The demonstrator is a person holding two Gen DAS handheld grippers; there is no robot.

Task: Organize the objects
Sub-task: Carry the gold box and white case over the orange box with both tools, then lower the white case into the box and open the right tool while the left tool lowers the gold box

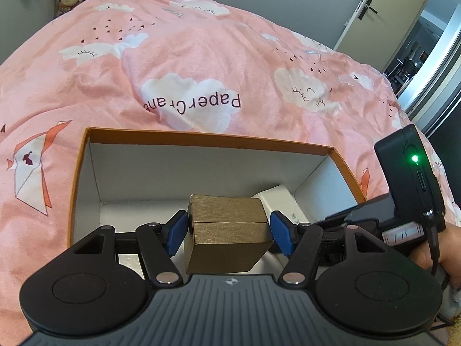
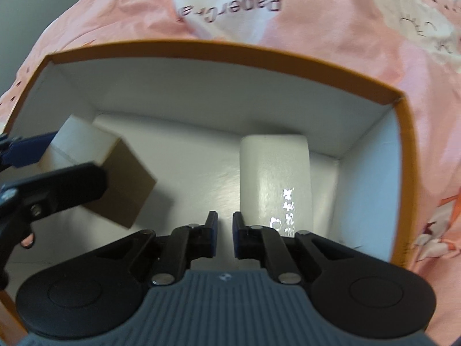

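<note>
A big bed (image 1: 201, 57) fills most of the view, with a pink cover that has clouds and paper birds on it. On the bed sits a big open box (image 1: 207, 141) with orange edges and white inside walls.

Inside the big box, on its right side, lies a white packet (image 2: 273, 178) with some tiny print on it. It looks soft and light, like wrapped tissues, so it would squash a bit if pinched hard.

The gold box (image 1: 227, 236) is smaller. It hangs just over the floor of the big box, near the left side, tipped so one corner points down. It looks like stiff card with flat sides and a lid line around its middle. It is likely light and maybe a bit slippery. The best place to hold it is on two flat sides facing each other.

The left tongs (image 1: 227, 233) do just that, with blue pads (image 1: 178, 230) pressing on both sides of the gold box.

The right tongs (image 2: 224, 236) are shut on nothing, just in front of the white packet.
</note>
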